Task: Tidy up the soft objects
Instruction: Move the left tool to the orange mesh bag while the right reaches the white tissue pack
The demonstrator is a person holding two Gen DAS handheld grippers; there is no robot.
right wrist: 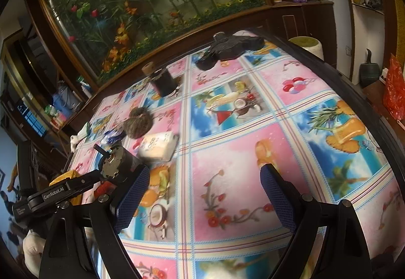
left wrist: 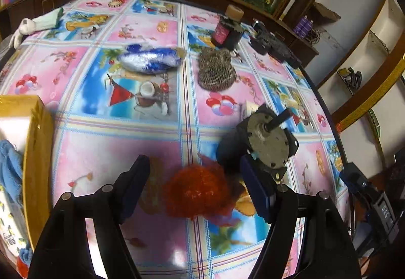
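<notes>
In the left wrist view my left gripper is open, its fingers on either side of a fluffy red pom-pom that lies on the patterned tablecloth. Farther back lie a blue-and-silver shiny soft bundle, a grey knitted piece and a white-and-green plush toy at the far left. A yellow box at the left holds a blue cloth. In the right wrist view my right gripper is open and empty above the tablecloth.
A metal motor stands just right of the pom-pom, close to the left gripper's right finger. A dark bottle and black devices sit at the back right. A white soap-like packet lies mid-table. The table edge curves along the right.
</notes>
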